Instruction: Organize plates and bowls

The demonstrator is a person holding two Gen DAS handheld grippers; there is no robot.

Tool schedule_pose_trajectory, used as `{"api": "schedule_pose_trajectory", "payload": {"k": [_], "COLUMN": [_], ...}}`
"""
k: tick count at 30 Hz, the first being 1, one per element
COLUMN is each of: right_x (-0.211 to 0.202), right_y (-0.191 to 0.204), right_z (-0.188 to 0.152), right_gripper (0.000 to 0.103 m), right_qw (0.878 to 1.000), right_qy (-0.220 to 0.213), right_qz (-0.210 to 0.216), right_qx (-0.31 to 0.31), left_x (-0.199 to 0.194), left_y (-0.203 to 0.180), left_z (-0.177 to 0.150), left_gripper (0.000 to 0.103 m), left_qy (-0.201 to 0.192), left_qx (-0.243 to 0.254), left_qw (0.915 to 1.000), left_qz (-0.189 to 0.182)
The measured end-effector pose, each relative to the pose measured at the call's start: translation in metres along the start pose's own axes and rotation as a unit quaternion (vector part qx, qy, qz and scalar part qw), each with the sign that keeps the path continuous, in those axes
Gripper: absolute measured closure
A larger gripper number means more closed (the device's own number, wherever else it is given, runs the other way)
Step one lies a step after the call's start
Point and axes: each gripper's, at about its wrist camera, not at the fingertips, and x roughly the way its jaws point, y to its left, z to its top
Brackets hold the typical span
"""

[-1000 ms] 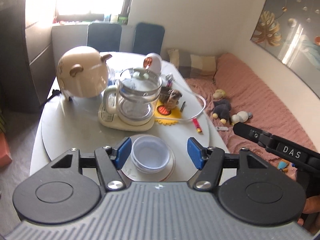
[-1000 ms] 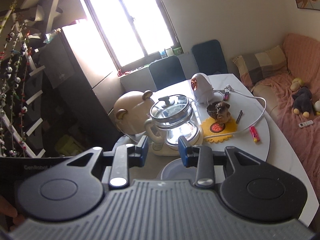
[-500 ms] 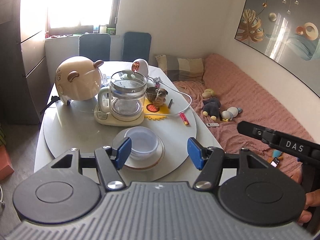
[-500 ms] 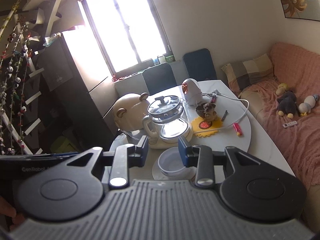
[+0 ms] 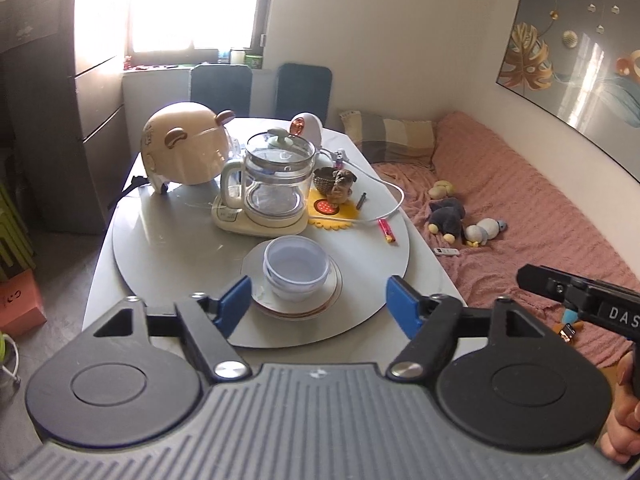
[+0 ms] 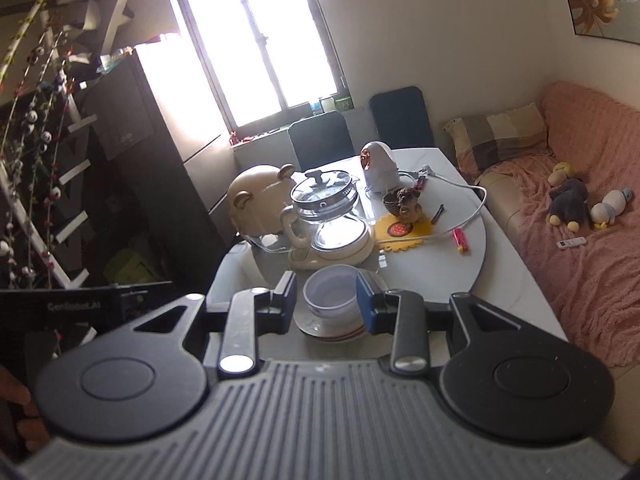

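1. From my left claw (image 5: 316,300) the stacked bowls (image 5: 296,268) sit just ahead of the blue fingertips and a little left of centre, clear of both pads. The jaws have just been opening wider and stand spread with nothing pinched between them.
2. From my right claw (image 6: 326,304) the same bowls (image 6: 330,296) show in the gap between the fingertips but beyond them, down on the counter (image 6: 516,280). The jaws stand partly apart and press on nothing that I can see.
3. The bowls rest on a stack of plates (image 5: 320,304) near the front edge of the round grey turntable (image 5: 160,240), just in front of the glass kettle (image 5: 276,184).
4. Count: the bowls look like two nested, pale blue inside. The plates are a low stack with a gold rim line – I cannot tell how many.
5. Other things on the counter – one kettle, one cream bear-shaped appliance (image 5: 184,148), one yellow mat (image 5: 332,212), one red lighter (image 5: 386,230).
6. My right claw's black body (image 5: 580,300) shows at the right edge of the left view.
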Motion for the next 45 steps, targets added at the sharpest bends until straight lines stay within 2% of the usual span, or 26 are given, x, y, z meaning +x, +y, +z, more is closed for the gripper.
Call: {"api": "schedule_pose_trajectory", "payload": {"k": [4, 8, 9, 18, 25, 27, 36, 39, 45], "right_x": [-0.007, -0.004, -0.003, -0.003, 0.001, 0.001, 0.005, 0.007, 0.008], "right_y": [-0.013, -0.021, -0.022, -0.020, -0.016, -0.014, -0.022, -0.026, -0.030], "right_z": [-0.004, -0.012, -0.014, -0.026, -0.033, -0.035, -0.026, -0.023, -0.015], "right_gripper": [0.066, 0.064, 0.060, 0.060, 0.060, 0.057, 0.055, 0.048, 0.047], "right_qw": [1.000, 0.999, 0.999, 0.997, 0.996, 0.995, 0.995, 0.995, 0.995], "right_qy": [0.009, 0.031, 0.037, 0.066, 0.080, 0.085, 0.084, 0.084, 0.081], "right_qz": [0.003, 0.007, 0.007, 0.024, 0.021, 0.024, 0.020, 0.018, 0.018], "right_qx": [-0.002, -0.004, -0.005, -0.022, -0.044, -0.050, -0.054, -0.054, -0.058], "left_x": [0.000, -0.004, -0.003, -0.012, -0.014, -0.014, -0.013, -0.014, -0.016], "left_y": [-0.005, -0.008, -0.008, -0.009, -0.015, -0.016, -0.022, -0.021, -0.019], "left_z": [-0.012, -0.026, -0.028, -0.051, -0.057, -0.057, -0.057, -0.056, -0.052], "left_gripper": [0.011, 0.005, 0.005, 0.004, 0.004, 0.004, 0.004, 0.004, 0.004], "left_qy": [0.010, 0.010, 0.014, 0.027, 0.030, 0.029, 0.022, 0.023, 0.020], "left_qx": [-0.014, -0.039, -0.043, -0.068, -0.066, -0.064, -0.059, -0.060, -0.066], "left_qw": [0.9998, 0.9988, 0.9986, 0.9957, 0.9947, 0.9944, 0.9940, 0.9934, 0.9929], "left_qz": [0.011, 0.030, 0.028, 0.058, 0.072, 0.079, 0.089, 0.095, 0.096]}}
